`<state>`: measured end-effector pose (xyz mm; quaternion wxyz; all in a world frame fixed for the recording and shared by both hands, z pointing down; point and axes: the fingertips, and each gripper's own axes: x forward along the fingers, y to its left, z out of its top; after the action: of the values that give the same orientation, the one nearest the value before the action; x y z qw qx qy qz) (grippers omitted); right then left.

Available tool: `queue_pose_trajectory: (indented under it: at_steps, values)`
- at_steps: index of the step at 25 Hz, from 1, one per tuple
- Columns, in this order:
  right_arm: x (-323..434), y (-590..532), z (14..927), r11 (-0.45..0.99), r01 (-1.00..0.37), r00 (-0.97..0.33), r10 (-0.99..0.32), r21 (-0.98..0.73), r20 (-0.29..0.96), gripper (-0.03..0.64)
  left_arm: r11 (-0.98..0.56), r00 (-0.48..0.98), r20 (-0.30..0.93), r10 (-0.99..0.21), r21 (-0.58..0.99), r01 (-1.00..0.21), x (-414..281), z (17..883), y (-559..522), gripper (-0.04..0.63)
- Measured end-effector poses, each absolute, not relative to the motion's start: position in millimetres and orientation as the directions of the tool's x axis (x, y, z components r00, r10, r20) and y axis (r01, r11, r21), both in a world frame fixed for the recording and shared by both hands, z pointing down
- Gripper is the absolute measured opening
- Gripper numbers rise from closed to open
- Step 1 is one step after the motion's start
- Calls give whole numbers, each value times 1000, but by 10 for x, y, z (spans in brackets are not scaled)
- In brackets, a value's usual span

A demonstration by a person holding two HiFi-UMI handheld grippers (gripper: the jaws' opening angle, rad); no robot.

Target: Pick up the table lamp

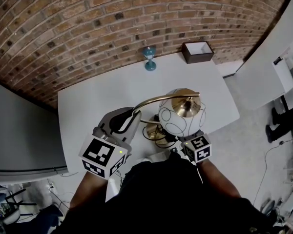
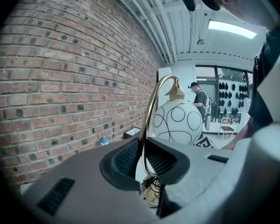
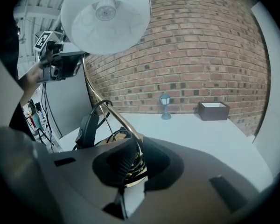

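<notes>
Head view: the table lamp [image 1: 178, 116] stands at the near edge of the white table [image 1: 102, 106], directly in front of the person. Its white globe shade [image 1: 173, 123], patterned with black rings and lines, hangs from a curved brass arm [image 1: 156, 100] that arches over from the left. The brass base [image 1: 155, 133] lies below the shade. Whether the base rests on the table or is clear of it cannot be told.

Left gripper view: the left gripper [image 2: 143, 157] has its fingers clamped on the brass arm, which rises between them and curves over to the shade.

Right gripper view: the right gripper [image 3: 133, 161] has its fingers closed on the lower end of the same arm, just above the base. The open underside of the shade, with the bulb inside, is overhead. A black cable with an inline switch [image 3: 87, 127] loops beside the base.

Background: a small blue lantern ornament [image 1: 149, 58] and a dark open box [image 1: 197, 51] stand at the far edge of the table, well apart from the lamp, against a brick wall [image 1: 88, 23].
</notes>
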<state>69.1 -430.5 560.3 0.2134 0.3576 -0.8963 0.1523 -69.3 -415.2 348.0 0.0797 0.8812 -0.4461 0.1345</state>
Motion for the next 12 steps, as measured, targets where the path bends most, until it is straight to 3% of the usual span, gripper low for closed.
queue_pose_trajectory:
  at_steps: [12]
  values:
    - [672,-4339,5581,701,-703,-657,-572,-123,492,54,-584,563,296,-772,22,-812,-725,3470,-4156,42]
